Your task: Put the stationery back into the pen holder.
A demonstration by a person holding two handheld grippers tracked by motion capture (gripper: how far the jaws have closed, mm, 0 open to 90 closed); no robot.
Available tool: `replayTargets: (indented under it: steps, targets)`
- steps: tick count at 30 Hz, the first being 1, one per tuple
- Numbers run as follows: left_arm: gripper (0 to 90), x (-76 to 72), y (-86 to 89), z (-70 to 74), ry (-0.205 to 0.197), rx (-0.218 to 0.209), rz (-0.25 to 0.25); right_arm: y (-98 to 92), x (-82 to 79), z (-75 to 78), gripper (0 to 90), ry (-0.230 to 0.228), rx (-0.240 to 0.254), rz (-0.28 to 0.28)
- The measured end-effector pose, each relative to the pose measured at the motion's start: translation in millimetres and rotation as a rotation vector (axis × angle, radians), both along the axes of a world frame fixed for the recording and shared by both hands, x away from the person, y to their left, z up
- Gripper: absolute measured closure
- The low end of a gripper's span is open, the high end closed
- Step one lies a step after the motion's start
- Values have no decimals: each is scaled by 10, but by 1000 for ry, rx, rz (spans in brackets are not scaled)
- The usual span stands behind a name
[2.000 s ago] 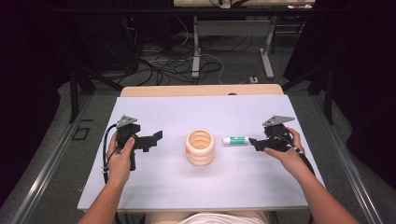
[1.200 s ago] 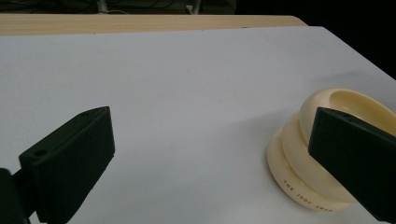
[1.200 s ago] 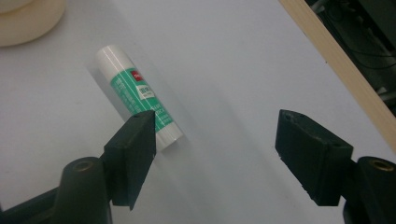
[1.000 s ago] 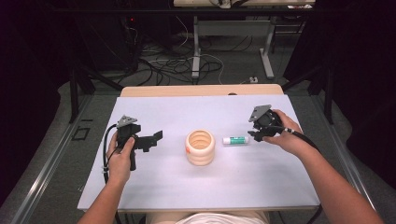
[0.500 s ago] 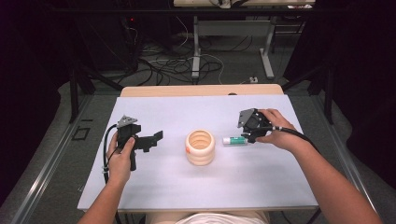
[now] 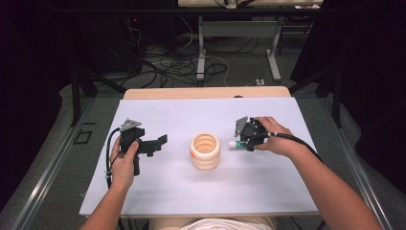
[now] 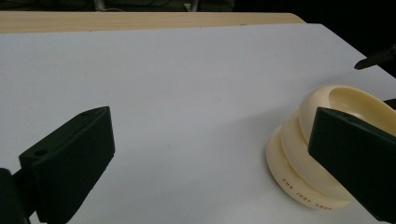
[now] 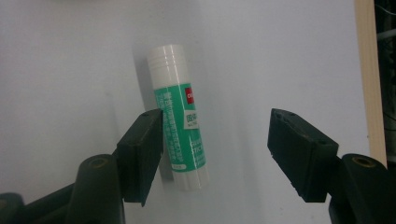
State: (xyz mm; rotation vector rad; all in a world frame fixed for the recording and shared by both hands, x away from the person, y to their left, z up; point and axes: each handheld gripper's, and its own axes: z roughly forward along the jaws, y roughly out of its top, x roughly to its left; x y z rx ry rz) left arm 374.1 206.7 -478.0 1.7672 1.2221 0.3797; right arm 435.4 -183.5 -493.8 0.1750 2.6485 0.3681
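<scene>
A glue stick (image 8: 180, 126) with a green label and white cap lies flat on the white table (image 6: 268, 182); its cap end (image 6: 233, 143) peeks out left of my right gripper (image 6: 246, 136). That gripper points down over it. In the right gripper view my right gripper (image 8: 217, 119) is open: the stick lies between the jaws, close against the left one, well apart from the right. Its jaws have just been closing. A cream ribbed cup (image 6: 206, 151) stands mid-table. My left gripper (image 6: 156, 143) is held level to the cup's left, open and empty (image 7: 210, 126), with the cup (image 7: 303, 140) behind its right jaw.
The table's far edge is a wooden strip (image 6: 206, 92). Beyond it are table legs and cables on the floor (image 6: 191, 62). Bare white surface lies in front of the cup and between the two hands.
My right hand has moved left and down from beside the glue stick to over it, tipping its gripper downward. The left hand, cup and glue stick have stayed put.
</scene>
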Motion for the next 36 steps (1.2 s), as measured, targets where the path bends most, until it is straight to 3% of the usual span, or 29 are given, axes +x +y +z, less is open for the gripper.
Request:
replayTargets:
  steps: [1, 2, 3, 5, 8, 9, 17, 26, 33, 34, 36]
  targets:
    - [4, 0, 0, 0, 0, 0, 0, 3, 8, -109, 356, -65, 114, 11]
    - [4, 0, 0, -1, 0, 0, 0, 9, 16, -151, 357, -83, 149, 19]
    - [4, 0, 0, -1, 0, 0, 0, 17, 4, -38, 359, 14, -10, -6]
    - [4, 1, -1, -4, 2, -1, 1, 28, 8, -76, 372, 15, 1, 1]
    - [4, 3, -7, -10, 0, -3, 3, 50, 15, -73, 391, 47, -41, 5]
    - [4, 3, -7, -10, -1, -3, 3, 54, 14, -102, 396, 33, -12, 6]
    - [5, 4, -4, -14, 2, -4, 4, 114, 31, -184, 432, 58, -21, 37]
    - [5, 4, -3, -13, 2, -5, 4, 157, 71, -267, 461, 81, -86, 51]
    - [5, 7, -4, -17, 1, -6, 4, 178, 90, -335, 494, 64, -102, 82]
    - [5, 6, -4, -18, 1, -4, 5, 187, 87, -310, 499, 86, -141, 72]
    - [5, 6, -4, -18, 2, -3, 4, 193, 93, -323, 513, 82, -144, 84]
